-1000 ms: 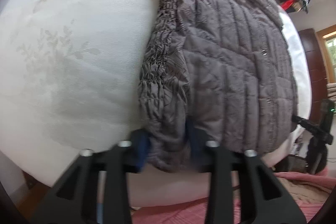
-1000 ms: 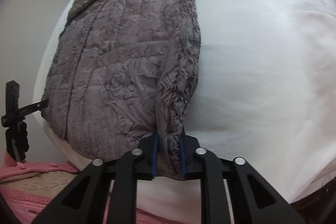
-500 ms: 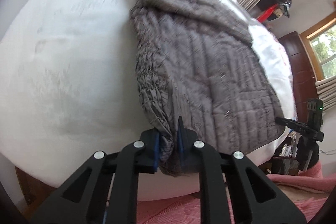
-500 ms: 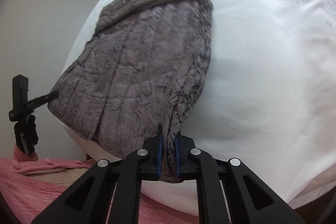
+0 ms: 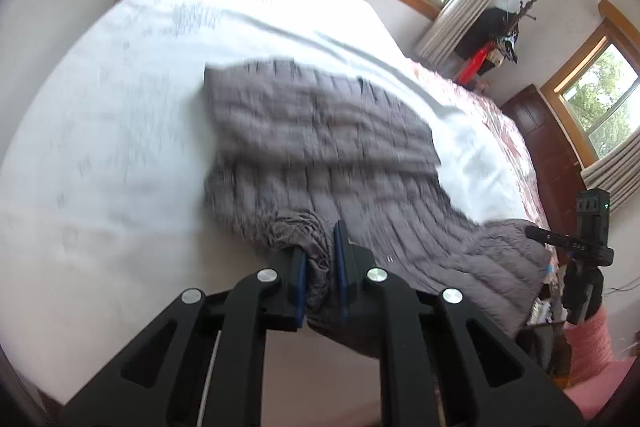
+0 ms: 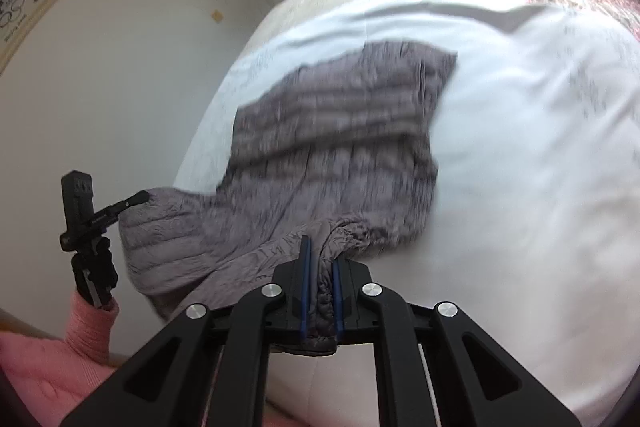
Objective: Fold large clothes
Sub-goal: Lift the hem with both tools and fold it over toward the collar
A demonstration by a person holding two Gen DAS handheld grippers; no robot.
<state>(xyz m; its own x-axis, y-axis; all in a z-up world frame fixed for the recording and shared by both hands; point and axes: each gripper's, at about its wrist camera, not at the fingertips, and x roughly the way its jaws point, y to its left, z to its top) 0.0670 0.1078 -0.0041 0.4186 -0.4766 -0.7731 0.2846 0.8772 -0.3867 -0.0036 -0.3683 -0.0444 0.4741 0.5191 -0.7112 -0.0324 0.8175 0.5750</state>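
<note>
Left wrist view: the left gripper point(image 5: 320, 267) is nearly closed, its blue pads pinching a bunched corner of the grey quilted coat point(image 5: 320, 147). In the right wrist view the right gripper point(image 6: 320, 291) clamps the other near corner of the coat just as narrowly. Beyond the grippers, the coat trails across the white bed point(image 5: 100, 107), its far end lying flat, its near hem lifted. I judge the fold barely begun: the hem is raised, not yet laid over.

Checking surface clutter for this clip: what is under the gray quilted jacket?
The gray quilted jacket lies on the white bed sheet, its near edge lifted by both grippers. Anything beneath the fabric itself is covered and cannot be seen.
</note>
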